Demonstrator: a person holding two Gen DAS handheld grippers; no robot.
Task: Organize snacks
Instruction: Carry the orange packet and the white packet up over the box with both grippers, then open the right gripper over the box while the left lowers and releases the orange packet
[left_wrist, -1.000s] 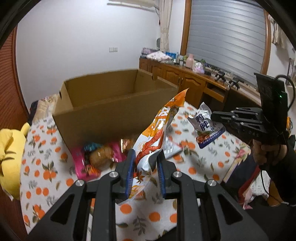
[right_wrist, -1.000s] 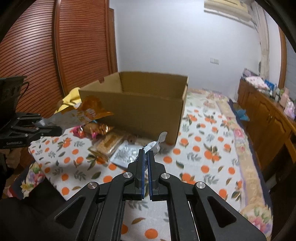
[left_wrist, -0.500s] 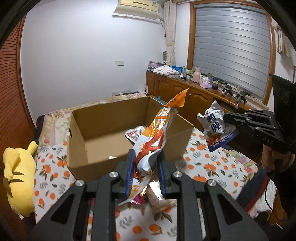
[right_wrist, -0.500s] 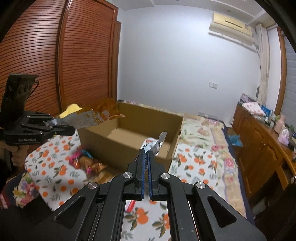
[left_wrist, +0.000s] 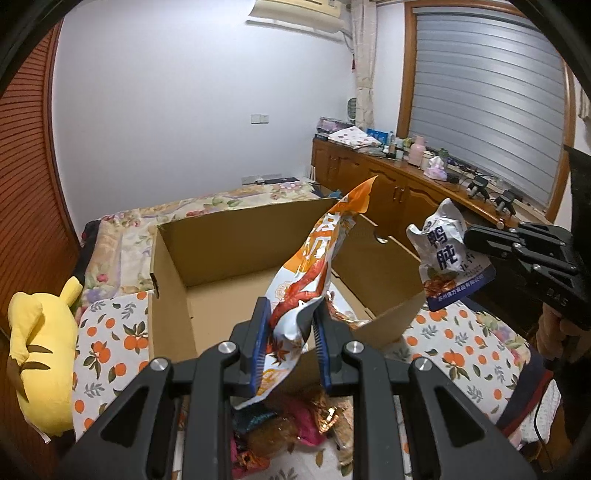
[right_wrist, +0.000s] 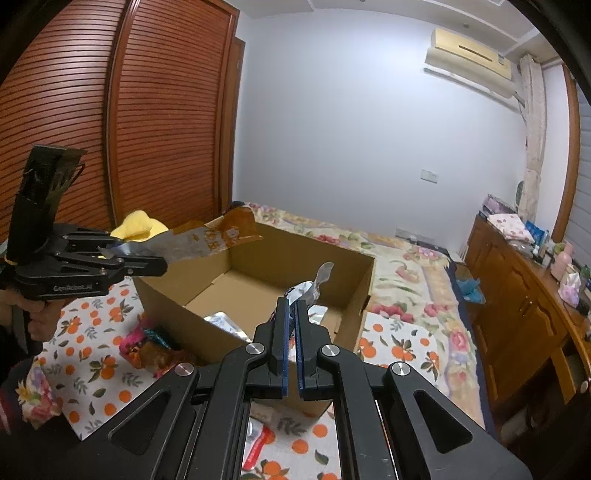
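My left gripper (left_wrist: 290, 325) is shut on an orange-and-white snack bag (left_wrist: 314, 266) and holds it above the near wall of an open cardboard box (left_wrist: 236, 236). My right gripper (right_wrist: 292, 321) is shut on a silver-and-blue snack packet (right_wrist: 308, 290), which shows in the left wrist view (left_wrist: 448, 254) over the box's right wall. A silver packet (right_wrist: 221, 321) lies inside the box (right_wrist: 354, 295). The left gripper (right_wrist: 122, 258) with its bag (right_wrist: 207, 240) shows in the right wrist view over the box's left wall.
More snacks lie on the orange-print cloth in front of the box: a pink-wrapped one (left_wrist: 280, 439) and another (right_wrist: 147, 347). A yellow plush toy (left_wrist: 40, 354) lies to the left. A wooden cabinet (left_wrist: 399, 184) with clutter stands to the right, a wardrobe (right_wrist: 110, 129) to the left.
Both grippers have risen and moved forward with their packets, from low over the cloth in front of the box to above the box's open top.
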